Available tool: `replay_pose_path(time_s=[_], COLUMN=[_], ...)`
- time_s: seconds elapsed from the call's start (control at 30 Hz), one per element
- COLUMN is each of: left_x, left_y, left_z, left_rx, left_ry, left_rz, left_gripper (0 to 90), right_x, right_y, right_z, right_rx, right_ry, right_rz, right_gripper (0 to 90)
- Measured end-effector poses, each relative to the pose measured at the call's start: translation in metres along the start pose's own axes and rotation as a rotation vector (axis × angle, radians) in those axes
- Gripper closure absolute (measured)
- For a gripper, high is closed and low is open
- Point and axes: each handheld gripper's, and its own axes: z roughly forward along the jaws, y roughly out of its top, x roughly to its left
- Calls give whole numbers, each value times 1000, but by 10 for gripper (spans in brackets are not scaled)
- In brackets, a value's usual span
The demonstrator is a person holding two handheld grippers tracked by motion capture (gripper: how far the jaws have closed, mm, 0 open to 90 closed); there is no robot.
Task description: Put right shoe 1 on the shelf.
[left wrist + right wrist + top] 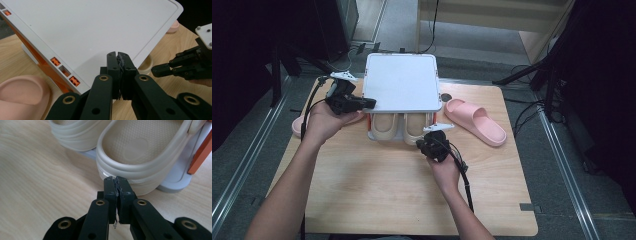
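Note:
A white shoe rack point(401, 82) stands at the table's back middle, with two beige clogs point(384, 125) point(414, 127) side by side on its lower shelf. My left gripper point(371, 103) is shut and empty, its tips point(117, 55) over the front left edge of the rack's top shelf point(100, 27). My right gripper point(422, 144) is also shut and empty. In the right gripper view its tips point(115, 180) sit right at the heel of the right-hand beige clog point(140, 147); whether they touch it I cannot tell. The other beige clog point(80, 132) lies beside it.
One pink slipper point(474, 120) lies on the wooden table point(377, 190) right of the rack. Another pink slipper point(22, 95) lies left of it, partly under my left hand. Orange posts point(50, 72) hold up the top shelf. The right gripper point(162, 69) appears in the left gripper view.

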Motion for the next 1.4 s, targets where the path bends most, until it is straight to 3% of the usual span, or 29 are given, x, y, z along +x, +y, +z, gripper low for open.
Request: replay_pose_path(time_s=[0.23,0.43,0.53,0.6,0.77,0.87,0.97,1.03,1.07,1.23,1.4], left_x=[0,-1,-3,-5,-5,-5,-6,-7,-7,-8,-6], left_y=[0,0,1,1,3,4,3,3,2,-2,-9], left_z=[0,1,1,0,-1,-6,-15,-20,-23,-34,-42], left_rx=[-4,-7,-12,-1,6,-21,-31,-34,-39,-48,-50], left_ry=[1,0,20,-9,-40,-34,-29,-24,-21,-15,-1], left_rz=[3,7,25,36,-6,-12,-11,-6,-7,-1,-6], left_gripper=[871,834,755,700,546,474,436,422,410,382,374], right_x=[-3,2,3,4,4,2,-1,-4,-4,-3,-9], right_y=[3,1,-1,-2,-12,-18,-26,-32,-35,-46,-48], right_z=[10,4,-5,-11,-33,-47,-57,-58,-58,-62,-65], right_rx=[-34,-47,-53,-42,-64,-72,-89,-62,-35,14,32], right_ry=[-12,-21,25,46,102,126,159,224,233,226,284], right_rz=[-1,-29,-21,-20,-76,-73,-45,-14,-5,-38,-61], right_gripper=[841,748,637,587,482,402,347,280,251,226,213])
